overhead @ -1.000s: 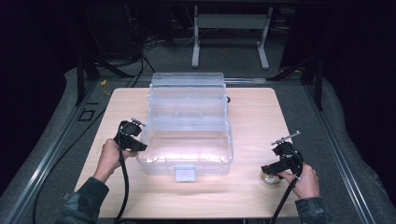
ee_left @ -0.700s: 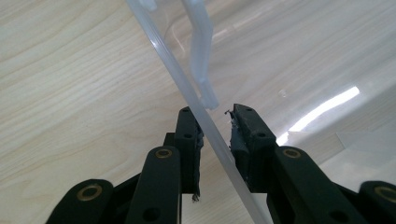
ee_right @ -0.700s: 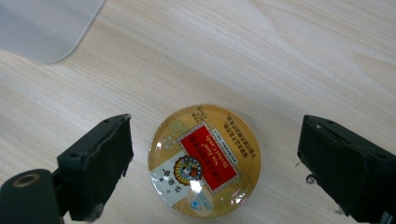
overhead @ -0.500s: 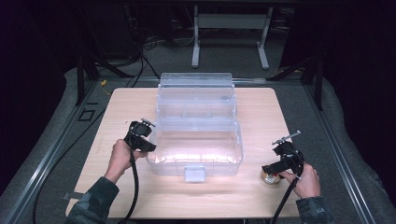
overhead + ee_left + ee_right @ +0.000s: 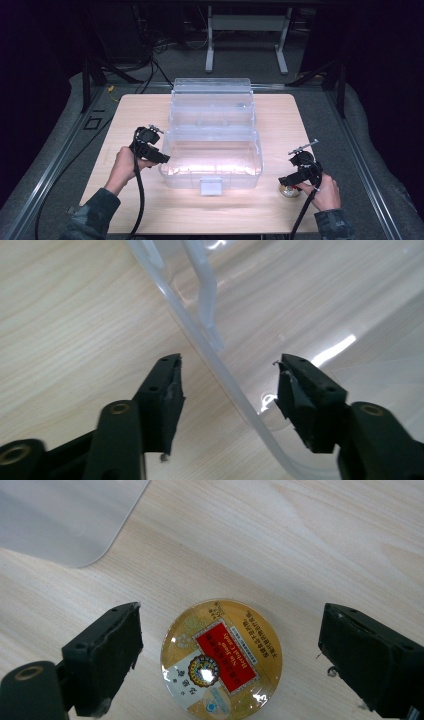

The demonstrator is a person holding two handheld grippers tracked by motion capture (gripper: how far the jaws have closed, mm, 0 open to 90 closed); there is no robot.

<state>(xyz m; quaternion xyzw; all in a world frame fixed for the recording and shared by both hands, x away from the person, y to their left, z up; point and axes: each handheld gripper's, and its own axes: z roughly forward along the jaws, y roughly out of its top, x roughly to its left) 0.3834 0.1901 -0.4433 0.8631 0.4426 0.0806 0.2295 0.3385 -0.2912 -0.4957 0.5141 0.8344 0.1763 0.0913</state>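
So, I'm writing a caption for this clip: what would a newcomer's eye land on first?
First, the big clear plastic box in the middle of the wooden table, standing open with its stepped tiers raised behind the glossy front tub. Next, the small round gold tin with a red label lying flat near the table's front right, framed between the open fingers of the right gripper. At the box's left wall, the left gripper straddles the rim, open.

Box (image 5: 212, 145) sits mid-frame on the surface (image 5: 280, 125). Left gripper (image 5: 161, 159) at box's left wall, jaws astride the rim. Tin (image 5: 289, 190) lower right of frame, on the surface, right gripper (image 5: 286, 180) just above it.
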